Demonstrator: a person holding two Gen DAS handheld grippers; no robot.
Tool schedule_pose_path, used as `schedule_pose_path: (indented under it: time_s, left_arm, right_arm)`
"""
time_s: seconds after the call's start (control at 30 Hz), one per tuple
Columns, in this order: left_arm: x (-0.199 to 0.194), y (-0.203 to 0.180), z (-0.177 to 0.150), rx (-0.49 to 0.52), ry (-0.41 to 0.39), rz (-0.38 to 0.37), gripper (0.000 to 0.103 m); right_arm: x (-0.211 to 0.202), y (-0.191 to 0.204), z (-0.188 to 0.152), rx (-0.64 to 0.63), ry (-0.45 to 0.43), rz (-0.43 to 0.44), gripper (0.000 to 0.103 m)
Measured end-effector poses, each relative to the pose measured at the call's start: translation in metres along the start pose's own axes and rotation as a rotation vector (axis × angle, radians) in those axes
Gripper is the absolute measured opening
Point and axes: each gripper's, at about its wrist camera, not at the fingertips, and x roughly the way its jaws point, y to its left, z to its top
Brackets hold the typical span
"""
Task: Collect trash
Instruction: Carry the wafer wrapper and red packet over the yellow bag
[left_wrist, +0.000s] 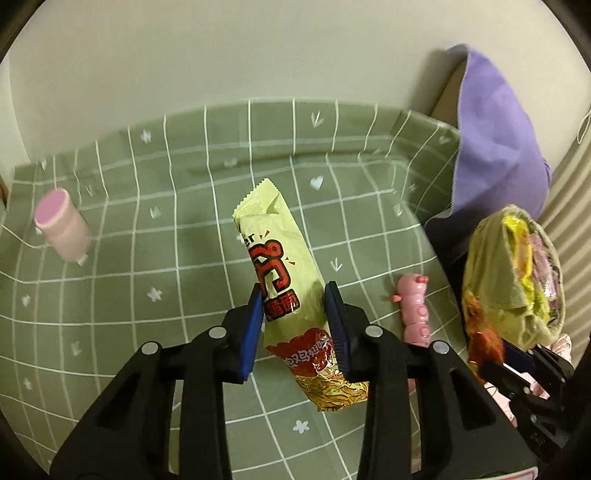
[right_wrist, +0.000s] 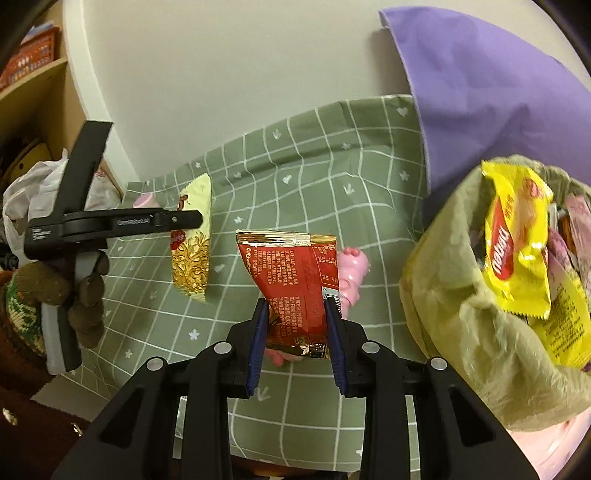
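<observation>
Left gripper level over the table, jaws astride the cream snack wrapper lying flat; whether they touch it, cannot tell. Right gripper raised, clamped on the red wrapper. Right of it, the trash bag gapes, holding yellow packets.

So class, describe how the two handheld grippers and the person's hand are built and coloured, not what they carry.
Both the left gripper and the right gripper have matte black plastic bodies with triangular cut-outs, round silver pivot pins and flat blue fingers. Seen side-on in the right wrist view, the left one carries small pale lettering, too small to read. The hand holding it wears a brown glove.
</observation>
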Motion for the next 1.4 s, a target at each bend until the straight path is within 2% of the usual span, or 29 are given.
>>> schedule_pose_path:
  time_s: [0.17, 0.33, 0.43, 0.67, 1.07, 1.4]
  left_arm:
    - [-0.030, -0.002, 0.012, 0.010, -0.061, -0.017, 0.032]
    - [-0.068, -0.024, 0.034, 0.091, -0.158, -0.030, 0.032]
    - [-0.089, -0.045, 0.048, 0.144, -0.217, -0.062, 0.032]
    - [-0.110, -0.099, 0.065, 0.250, -0.275, -0.181, 0.032]
    - [-0.096, -0.192, 0.076, 0.398, -0.271, -0.384, 0.032]
    - [-0.052, -0.239, 0.063, 0.445, -0.187, -0.452, 0.032]
  right_arm:
    - [-0.013, 0.003, 0.014, -0.020, -0.055, -0.009, 0.029]
    - [-0.038, -0.005, 0.036, -0.025, -0.143, -0.027, 0.029]
    - [-0.061, -0.010, 0.050, -0.032, -0.211, -0.052, 0.029]
    - [-0.107, -0.031, 0.060, -0.015, -0.319, -0.127, 0.029]
    - [-0.160, -0.088, 0.051, 0.095, -0.387, -0.260, 0.029]
    - [-0.171, -0.146, 0.024, 0.222, -0.364, -0.333, 0.029]
